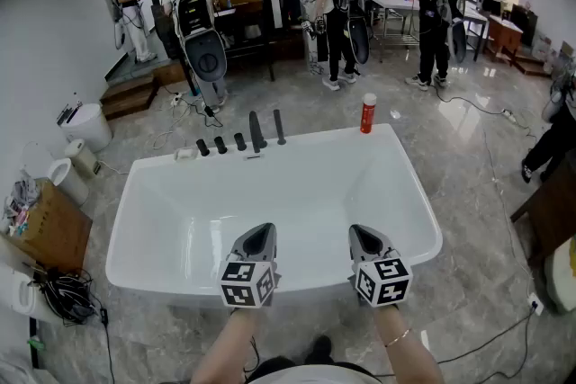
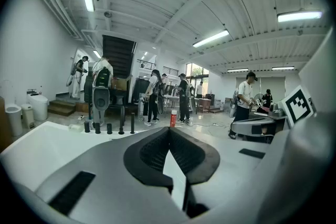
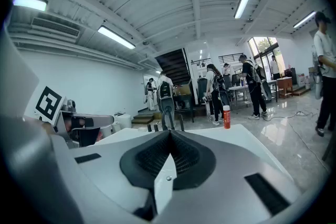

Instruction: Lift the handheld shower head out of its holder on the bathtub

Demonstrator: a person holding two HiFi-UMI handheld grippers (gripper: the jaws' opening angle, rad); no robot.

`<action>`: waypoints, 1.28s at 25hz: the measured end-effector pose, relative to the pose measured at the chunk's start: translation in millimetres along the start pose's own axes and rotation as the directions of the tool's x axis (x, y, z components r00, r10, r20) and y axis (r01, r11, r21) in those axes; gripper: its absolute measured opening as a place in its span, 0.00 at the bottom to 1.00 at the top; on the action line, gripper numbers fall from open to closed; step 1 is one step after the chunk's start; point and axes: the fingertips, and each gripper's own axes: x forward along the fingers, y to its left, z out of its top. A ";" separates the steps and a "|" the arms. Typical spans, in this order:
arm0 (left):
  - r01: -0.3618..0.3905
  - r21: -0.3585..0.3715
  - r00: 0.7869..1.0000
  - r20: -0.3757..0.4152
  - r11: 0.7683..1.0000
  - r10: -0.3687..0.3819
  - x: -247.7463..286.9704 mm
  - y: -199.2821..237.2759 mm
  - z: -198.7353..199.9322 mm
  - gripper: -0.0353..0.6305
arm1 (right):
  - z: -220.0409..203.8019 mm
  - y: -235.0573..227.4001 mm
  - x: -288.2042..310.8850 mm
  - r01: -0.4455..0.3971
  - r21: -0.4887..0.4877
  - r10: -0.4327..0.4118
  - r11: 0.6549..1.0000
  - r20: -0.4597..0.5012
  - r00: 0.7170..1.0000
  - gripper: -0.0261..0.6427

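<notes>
A white bathtub (image 1: pixel 409 193) fills the middle of the head view. On its far rim stands a row of black fittings; the handheld shower head (image 1: pixel 256 132) is upright in its holder, between small knobs (image 1: pixel 220 145) and a slim spout (image 1: pixel 280 127). My left gripper (image 1: pixel 264 231) and right gripper (image 1: pixel 358 231) hover side by side over the near rim, far from the fittings. Both are shut with nothing in them. In the left gripper view the shower head (image 2: pixel 121 120) shows small beyond the shut left gripper (image 2: pixel 169 128). The right gripper (image 3: pixel 170 132) has its jaws together too.
A red bottle (image 1: pixel 367 114) stands on the tub's far right corner. Several people with equipment stand behind the tub. A toilet (image 1: pixel 87 125), a wooden crate (image 1: pixel 54 229) and cables (image 1: pixel 63 297) lie to the left; a cable (image 1: pixel 504 193) runs along the right floor.
</notes>
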 end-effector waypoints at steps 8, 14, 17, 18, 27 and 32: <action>-0.005 -0.037 1.000 -0.007 0.999 0.005 5.9 -0.8 1.5 0.08 | 6.1 7.9 1.7 -0.062 0.023 0.062 0.998 0.008 0.998 0.05; -0.036 -0.033 0.999 -0.015 0.999 0.036 40.7 21.0 1.1 0.08 | 8.0 2.0 32.8 -0.085 0.042 0.084 0.995 0.022 0.996 0.05; -0.039 -0.033 0.999 -0.020 0.999 0.039 66.1 39.4 5.7 0.08 | 13.4 -3.0 58.7 -0.089 0.047 0.088 0.995 0.023 0.996 0.05; -0.040 -0.032 0.999 -0.023 0.999 0.040 75.1 45.4 6.6 0.08 | 14.9 -5.0 67.4 -0.090 0.049 0.089 0.995 0.021 0.996 0.05; -0.040 -0.037 0.998 -0.051 0.999 0.038 181.1 136.4 17.8 0.08 | 31.9 -18.6 195.5 -0.082 0.058 0.082 0.995 -0.004 0.997 0.05; -0.018 -0.046 0.998 -0.059 0.999 0.015 231.9 180.1 22.0 0.09 | 33.3 -24.5 261.7 -0.054 0.074 0.056 0.996 -0.025 0.998 0.05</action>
